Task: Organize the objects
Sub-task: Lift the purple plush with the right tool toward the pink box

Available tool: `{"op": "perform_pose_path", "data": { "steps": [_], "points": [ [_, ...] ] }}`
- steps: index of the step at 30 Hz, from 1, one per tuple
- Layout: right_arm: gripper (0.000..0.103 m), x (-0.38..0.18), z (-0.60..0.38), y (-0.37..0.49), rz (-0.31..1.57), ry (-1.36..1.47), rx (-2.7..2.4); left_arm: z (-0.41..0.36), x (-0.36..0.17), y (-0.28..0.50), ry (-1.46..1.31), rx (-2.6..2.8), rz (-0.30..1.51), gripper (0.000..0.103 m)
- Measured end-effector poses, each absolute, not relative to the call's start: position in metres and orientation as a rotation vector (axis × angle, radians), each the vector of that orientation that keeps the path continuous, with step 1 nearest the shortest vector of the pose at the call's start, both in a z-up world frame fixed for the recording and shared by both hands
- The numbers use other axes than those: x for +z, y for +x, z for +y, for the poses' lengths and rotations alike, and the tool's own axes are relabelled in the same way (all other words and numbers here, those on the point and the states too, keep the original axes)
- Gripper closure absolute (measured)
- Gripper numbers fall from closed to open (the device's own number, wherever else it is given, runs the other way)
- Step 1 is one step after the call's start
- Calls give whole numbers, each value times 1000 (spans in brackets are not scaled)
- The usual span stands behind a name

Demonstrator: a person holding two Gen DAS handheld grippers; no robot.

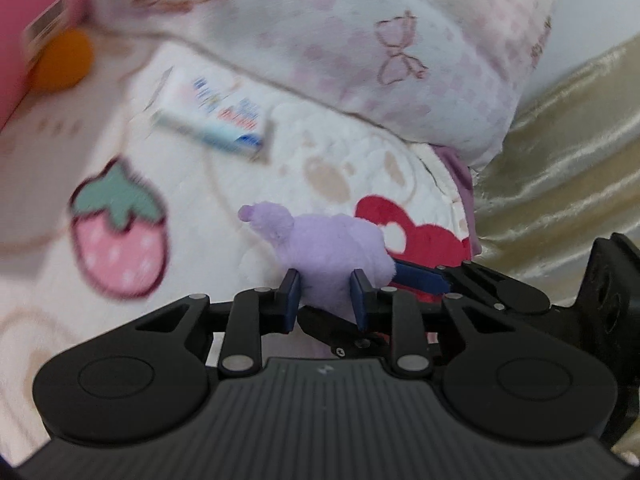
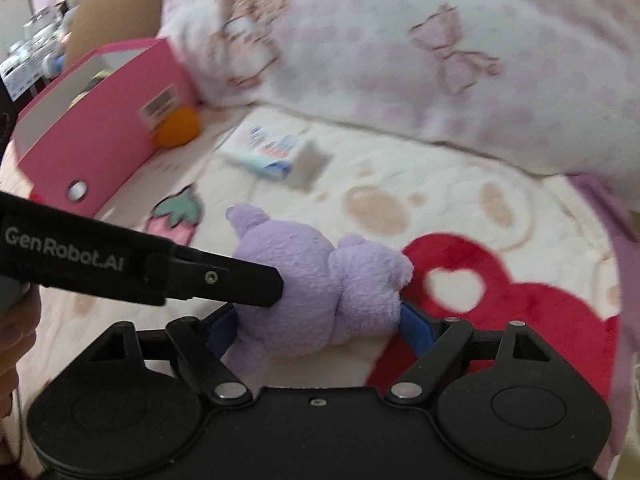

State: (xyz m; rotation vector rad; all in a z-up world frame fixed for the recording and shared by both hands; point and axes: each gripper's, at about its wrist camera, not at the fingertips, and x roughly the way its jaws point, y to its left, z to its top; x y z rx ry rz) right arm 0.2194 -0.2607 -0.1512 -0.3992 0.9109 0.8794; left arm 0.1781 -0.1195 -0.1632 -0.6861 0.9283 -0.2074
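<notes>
A purple plush toy [image 1: 332, 248] lies on a white blanket with strawberry and heart prints. My left gripper [image 1: 326, 296] is shut on the toy, its blue pads pressing both sides. In the right wrist view the same toy [image 2: 320, 284] sits between the spread blue pads of my right gripper [image 2: 320, 326], which touch its sides; the left gripper's black finger reaches in from the left against it. A pink box [image 2: 108, 128] stands at the back left, with an orange ball [image 2: 180, 126] beside it and a white-and-blue carton [image 2: 272, 152] lying flat nearby.
A large pink-patterned pillow [image 2: 400, 52] fills the back. A brown cardboard piece [image 2: 116, 12] stands behind the pink box. Gold satin fabric [image 1: 560, 152] lies at the right of the blanket. The carton [image 1: 212, 120] and ball [image 1: 64, 60] also show in the left wrist view.
</notes>
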Motion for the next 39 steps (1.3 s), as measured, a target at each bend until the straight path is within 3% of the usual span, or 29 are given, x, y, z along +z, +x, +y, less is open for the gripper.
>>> {"op": "perform_pose_path", "data": {
  "steps": [21,39],
  "points": [
    [12,-164,-237,201,891,-507,940,-107,-191,155,-664,-191,878,77],
    [15,-136,-233,178,861,-515,1009,-99,-156,132,-572,-193,806,76]
  ]
}}
